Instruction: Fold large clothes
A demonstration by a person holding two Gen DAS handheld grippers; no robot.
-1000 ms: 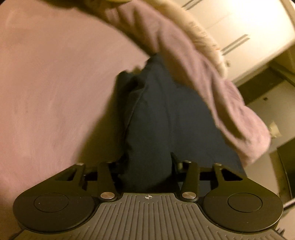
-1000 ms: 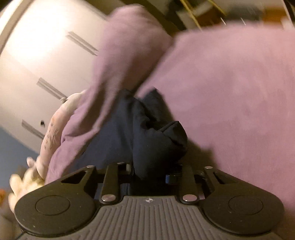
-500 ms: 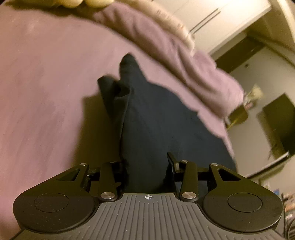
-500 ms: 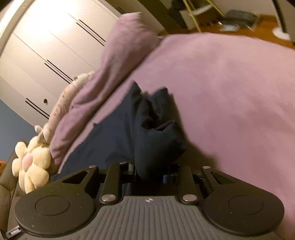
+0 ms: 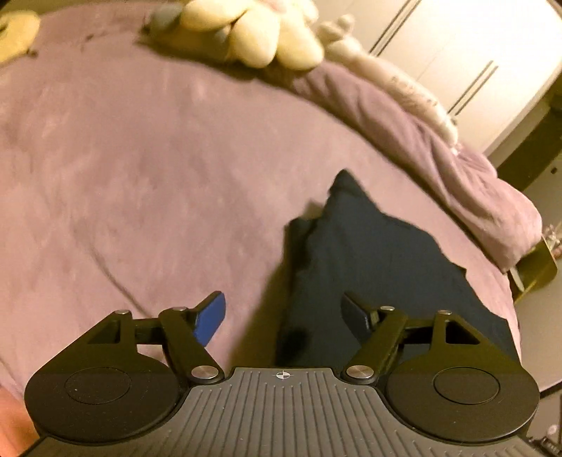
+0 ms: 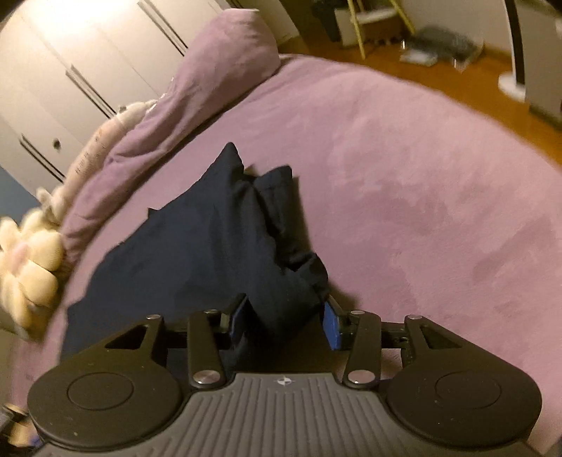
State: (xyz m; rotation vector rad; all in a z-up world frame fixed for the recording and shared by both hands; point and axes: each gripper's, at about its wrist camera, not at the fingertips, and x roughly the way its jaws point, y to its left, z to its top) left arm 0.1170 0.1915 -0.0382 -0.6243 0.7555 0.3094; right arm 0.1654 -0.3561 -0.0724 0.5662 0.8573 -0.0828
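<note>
A dark navy garment lies on the purple bed cover, partly folded with a bunched edge. My left gripper is open above its near edge; the cloth lies under the right finger, not pinched. In the right wrist view the same garment stretches away to the left. My right gripper is partly open with a bunched fold of the garment between its blue pads, which stand apart from the cloth.
A rolled purple duvet lies along the far side of the bed, with a cream plush toy at its end. White wardrobe doors stand behind. The wooden floor with clutter lies beyond the bed's far edge.
Both grippers were shut on the navy garment and lowered it to the bed. Now the left has opened wide and the right has opened partway, letting the cloth rest.
</note>
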